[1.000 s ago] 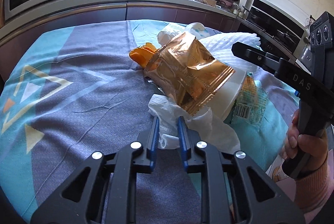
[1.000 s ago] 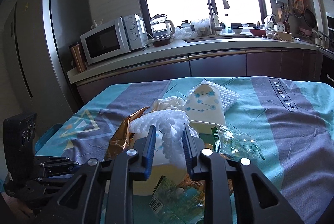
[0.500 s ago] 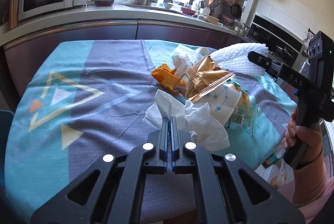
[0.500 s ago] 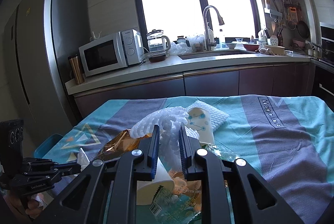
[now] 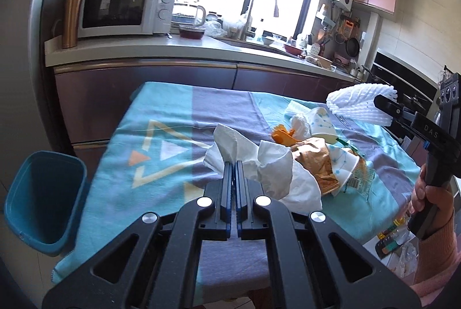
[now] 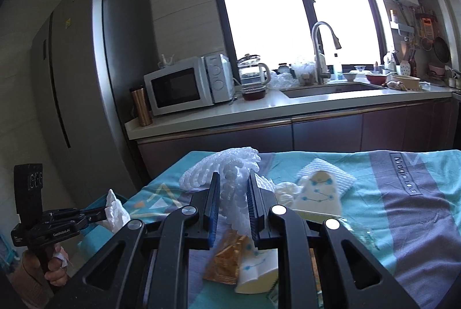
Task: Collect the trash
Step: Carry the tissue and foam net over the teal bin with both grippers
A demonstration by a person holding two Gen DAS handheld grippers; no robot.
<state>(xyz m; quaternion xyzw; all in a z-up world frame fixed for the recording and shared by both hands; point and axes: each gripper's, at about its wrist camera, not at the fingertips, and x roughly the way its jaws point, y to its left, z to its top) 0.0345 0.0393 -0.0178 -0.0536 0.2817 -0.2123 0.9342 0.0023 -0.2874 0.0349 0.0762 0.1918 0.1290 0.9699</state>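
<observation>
Blue bin (image 5: pixel 43 199) stands on the floor, well left of and below the left gripper (image 5: pixel 233 165); nothing can be seen inside it from this angle, so prob. little or nothing binned yet.

Left gripper: jaws pinched tight on a crumpled white tissue (image 5: pixel 250 162), which bunches out ahead and to the right of the fingertips, lifted clear of the tablecloth (image 5: pixel 161 119). In the right wrist view the same tissue (image 6: pixel 116 211) hangs off that gripper's tips over the table's left edge.

Just right of and beyond the left fingers, the remaining pile sits on the cloth: gold snack wrapper (image 5: pixel 314 162), orange scrap (image 5: pixel 283 134), paper cup w/ blue dots (image 5: pixel 321 123), second cup on its side (image 5: pixel 344 168), clear green-printed wrapper (image 5: pixel 360 179).

Right gripper (image 6: pixel 233 188): jaws narrow, pads pressing on a white foam fruit net (image 6: pixel 227 173) that sticks up between and ahead of the fingers. Left wrist view shows the net (image 5: pixel 357 104) up in the air, well above the pile. Beyond the right fingers a flat foam sheet (image 6: pixel 325 170) lies under the dotted cup.

Progress, as I read it: early. Two pcs picked up, one per hand, neither dropped in the bin yet. Left: carry both over to the bin, release, then come back for wrapper, cups, scrap, sheet.
</observation>
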